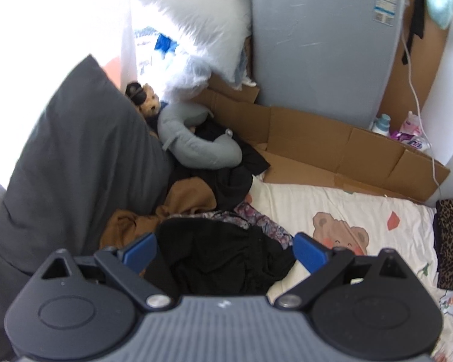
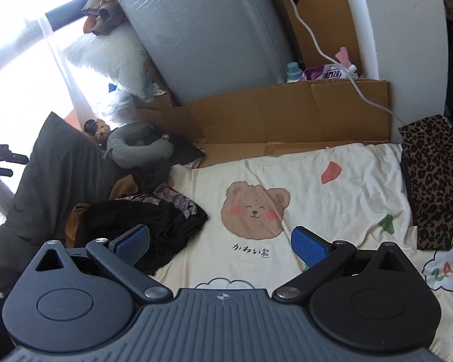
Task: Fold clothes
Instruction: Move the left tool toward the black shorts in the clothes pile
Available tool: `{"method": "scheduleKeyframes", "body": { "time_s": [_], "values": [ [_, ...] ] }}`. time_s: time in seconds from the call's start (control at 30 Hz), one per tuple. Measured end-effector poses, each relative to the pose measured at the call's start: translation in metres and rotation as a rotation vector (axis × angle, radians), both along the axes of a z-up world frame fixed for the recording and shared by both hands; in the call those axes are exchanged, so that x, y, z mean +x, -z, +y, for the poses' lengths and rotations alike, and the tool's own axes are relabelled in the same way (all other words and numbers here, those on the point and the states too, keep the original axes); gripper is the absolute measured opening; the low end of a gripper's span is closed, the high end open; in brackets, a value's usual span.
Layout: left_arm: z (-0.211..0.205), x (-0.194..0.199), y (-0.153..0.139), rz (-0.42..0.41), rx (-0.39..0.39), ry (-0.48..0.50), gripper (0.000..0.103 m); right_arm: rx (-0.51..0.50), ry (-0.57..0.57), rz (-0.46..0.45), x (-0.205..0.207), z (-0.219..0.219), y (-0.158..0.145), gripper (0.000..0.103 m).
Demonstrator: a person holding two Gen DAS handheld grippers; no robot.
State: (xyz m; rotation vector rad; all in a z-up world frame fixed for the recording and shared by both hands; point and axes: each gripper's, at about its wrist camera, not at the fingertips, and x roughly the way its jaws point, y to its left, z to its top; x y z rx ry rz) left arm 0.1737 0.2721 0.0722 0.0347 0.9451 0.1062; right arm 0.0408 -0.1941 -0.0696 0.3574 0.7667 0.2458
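A crumpled black garment [image 1: 226, 253] lies on the cream bear-print sheet [image 1: 347, 211], on a pile with a brown garment [image 1: 178, 205] and a floral one [image 1: 262, 220]. My left gripper [image 1: 225, 250] hovers open just over the black garment, nothing between its blue pads [image 1: 139, 252]. In the right wrist view the same black garment [image 2: 142, 223] sits at lower left, and my right gripper [image 2: 220, 249] stands open above the sheet [image 2: 332, 199] near the bear print, its left pad beside the garment. A leopard-print garment [image 2: 435, 181] lies at the right edge.
A dark grey pillow [image 1: 75, 157] leans at the left, with a grey neck pillow [image 1: 196, 141] and a small teddy bear [image 1: 149, 102] behind the pile. Flattened cardboard [image 2: 287, 114], a grey wrapped appliance [image 2: 202, 30], a white pillow [image 2: 105, 57], bottles and a white cable line the back.
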Motion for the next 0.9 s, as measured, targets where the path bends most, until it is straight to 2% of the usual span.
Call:
{"method": "scheduleKeyframes", "body": {
  "time_s": [0.17,0.33,0.43,0.57,0.63,0.73,0.9],
  "values": [
    [0.015,0.002,0.031,0.032,-0.014,-0.011,0.098,-0.023,0.013,0.031,0.008,0.016,0.024,0.103],
    [0.033,0.009,0.064,0.046,-0.017,-0.033,0.098,0.064,0.039,0.083,0.02,0.028,0.056,0.103],
    [0.043,0.017,0.094,0.089,0.022,-0.058,0.098,0.097,0.052,0.109,0.026,0.039,0.075,0.103],
    [0.062,0.023,0.134,0.141,0.035,-0.099,0.097,0.135,0.038,0.137,0.033,0.052,0.097,0.102],
    [0.071,0.025,0.153,0.155,0.038,-0.12,0.097,0.125,0.019,0.148,0.037,0.062,0.109,0.102],
    [0.082,0.028,0.18,0.18,0.054,-0.138,0.097,0.116,-0.006,0.182,0.042,0.075,0.127,0.096],
    [0.103,0.041,0.215,0.24,0.073,-0.168,0.097,0.106,-0.02,0.217,0.043,0.089,0.151,0.096]
  ]
}}
